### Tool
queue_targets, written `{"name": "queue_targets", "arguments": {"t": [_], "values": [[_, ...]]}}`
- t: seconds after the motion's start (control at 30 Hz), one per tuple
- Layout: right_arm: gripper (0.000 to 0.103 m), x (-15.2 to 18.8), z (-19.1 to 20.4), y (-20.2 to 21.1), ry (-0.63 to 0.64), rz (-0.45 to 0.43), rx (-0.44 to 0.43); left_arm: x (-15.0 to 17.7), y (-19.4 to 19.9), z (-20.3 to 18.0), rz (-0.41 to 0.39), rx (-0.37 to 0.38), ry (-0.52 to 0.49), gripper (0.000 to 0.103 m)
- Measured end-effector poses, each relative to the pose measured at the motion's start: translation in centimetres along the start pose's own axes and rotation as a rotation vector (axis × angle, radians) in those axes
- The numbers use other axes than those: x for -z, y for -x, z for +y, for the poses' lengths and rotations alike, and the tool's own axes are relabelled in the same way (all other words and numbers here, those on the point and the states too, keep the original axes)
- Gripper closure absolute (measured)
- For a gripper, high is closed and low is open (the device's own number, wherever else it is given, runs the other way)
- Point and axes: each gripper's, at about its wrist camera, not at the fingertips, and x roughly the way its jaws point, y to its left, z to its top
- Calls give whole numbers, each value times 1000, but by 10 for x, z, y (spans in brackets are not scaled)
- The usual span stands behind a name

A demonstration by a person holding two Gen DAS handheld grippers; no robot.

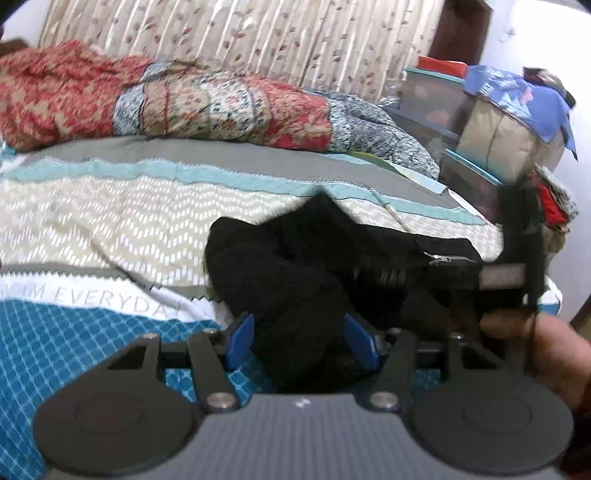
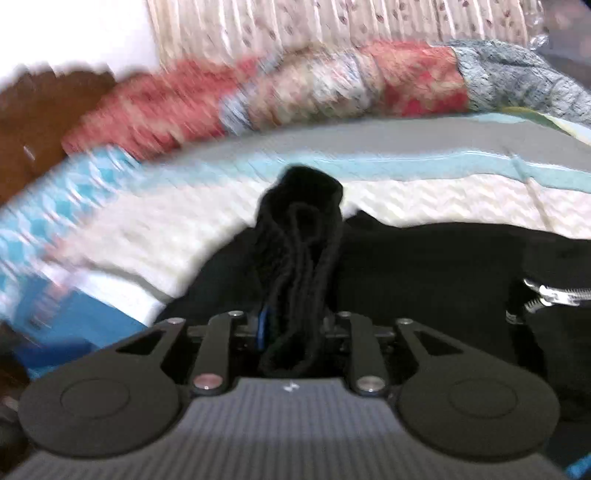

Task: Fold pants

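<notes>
Black pants (image 1: 295, 266) lie crumpled on the patterned bedspread (image 1: 110, 221), with a silver zipper (image 1: 443, 258) showing toward the right. My left gripper (image 1: 301, 341) is shut on a thick fold of them, and the cloth fills the gap between its blue pads (image 1: 242, 339). In the right wrist view, which is blurred, my right gripper (image 2: 295, 328) is shut on a bunched ridge of the pants (image 2: 406, 266) that stands up between its fingers. The zipper (image 2: 554, 295) lies to its right. A person's hand (image 1: 554, 354) shows at the right edge of the left wrist view.
A rolled red and blue quilt (image 1: 184, 99) lies along the far side of the bed below a leaf-patterned curtain (image 1: 258, 33). Storage boxes (image 1: 436, 99) and a bag heaped with clothes (image 1: 517, 122) stand past the bed's right end.
</notes>
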Motion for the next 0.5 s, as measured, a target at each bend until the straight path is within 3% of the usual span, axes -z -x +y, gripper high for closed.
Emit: {"name": "queue_targets", "arguments": {"t": [0.03,0.13,0.37,0.5], "values": [[60,3,-9,-11,-42,64,5,0,-1,2,6,0,16,47],[44,3,-32,-9,-192,47,-21,0,-3,7,9,1,52,47],[43,-6,-48,27,-248,-97,-53,-3,-4,24,7,12,164,47],[44,4,-48,42,-245,-87,-131,-4,-6,31,10,30,233,47]]}}
